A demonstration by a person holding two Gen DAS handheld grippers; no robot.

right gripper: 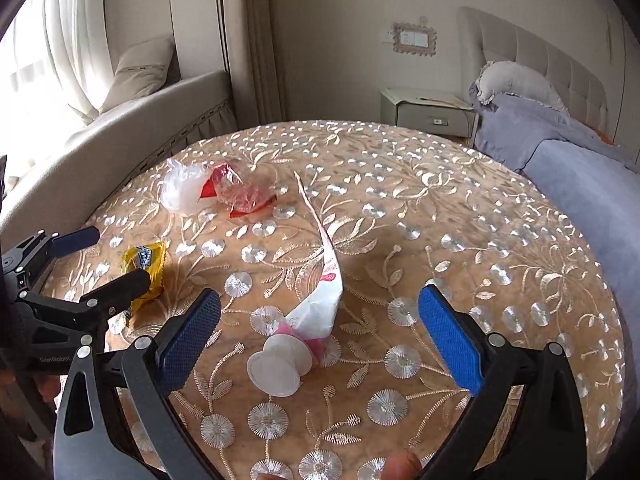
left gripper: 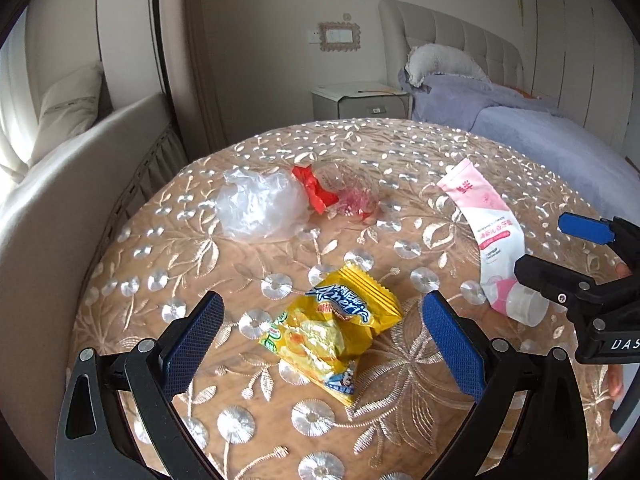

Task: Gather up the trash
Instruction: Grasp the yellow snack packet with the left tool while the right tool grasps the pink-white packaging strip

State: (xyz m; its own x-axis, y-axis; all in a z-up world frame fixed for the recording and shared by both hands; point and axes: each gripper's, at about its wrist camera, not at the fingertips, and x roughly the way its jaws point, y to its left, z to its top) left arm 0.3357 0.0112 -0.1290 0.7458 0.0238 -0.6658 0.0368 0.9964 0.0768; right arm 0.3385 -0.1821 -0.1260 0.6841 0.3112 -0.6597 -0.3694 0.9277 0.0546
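Nothing is looking collected yet: all 4 pieces of trash are lying loose on the round tabletop under its tan cloth embroidered with shiny silver flowers and leaves, and no bin or bag for them is showing in either view.

The left gripper is hanging with its jaws spread wide on either side of the crinkled yellow foil snack wrapper, which is lying at the near centre of the left wrist view, flattened, glossy and creased, with a serrated end seam; the blue textured pads are not touching it.

The right gripper is likewise gaping wide and empty, straddling the squeezed white-and-pink plastic toothpaste tube. That tube is lying to the right of the wrapper, its broad translucent cap pointing near and its flattened tail curling up toward the far side.

At the far left, a crumpled clear plastic bag is sitting puffed and wrinkled, touching a red-and-clear cellophane wrapper just to its right.

Judging from this, both grippers are lining up for first grasps, so all 4 items are remaining. The thin films are likely to slip or crush; the tube's stiffer shoulder near the cap looks the firmest hold.
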